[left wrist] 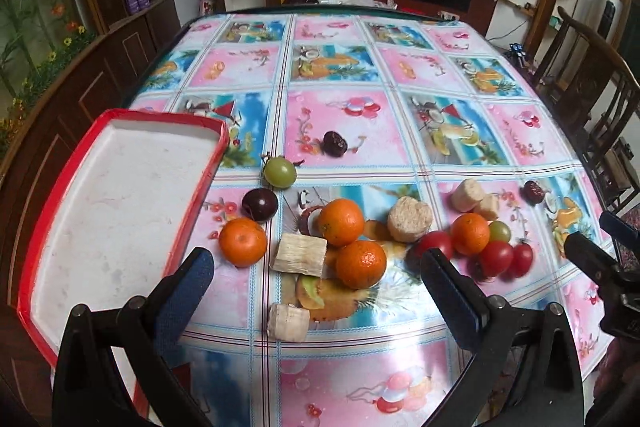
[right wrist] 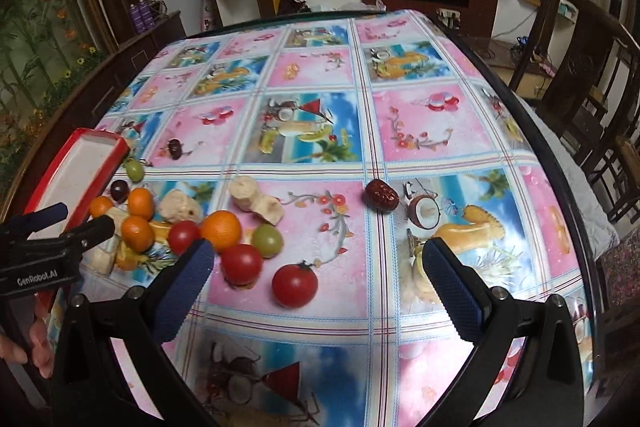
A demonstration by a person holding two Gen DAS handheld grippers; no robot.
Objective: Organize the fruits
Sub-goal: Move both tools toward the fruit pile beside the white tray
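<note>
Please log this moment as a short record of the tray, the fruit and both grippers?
tray: red-rimmed tray, nothing in it, at the table's left edge
oranges: four, loose on the tablecloth, nearest one
tomatoes: three, one apart
grapes: green grape beside the tray corner
left gripper: open, holding nothing
right gripper: open, holding nothing
</note>
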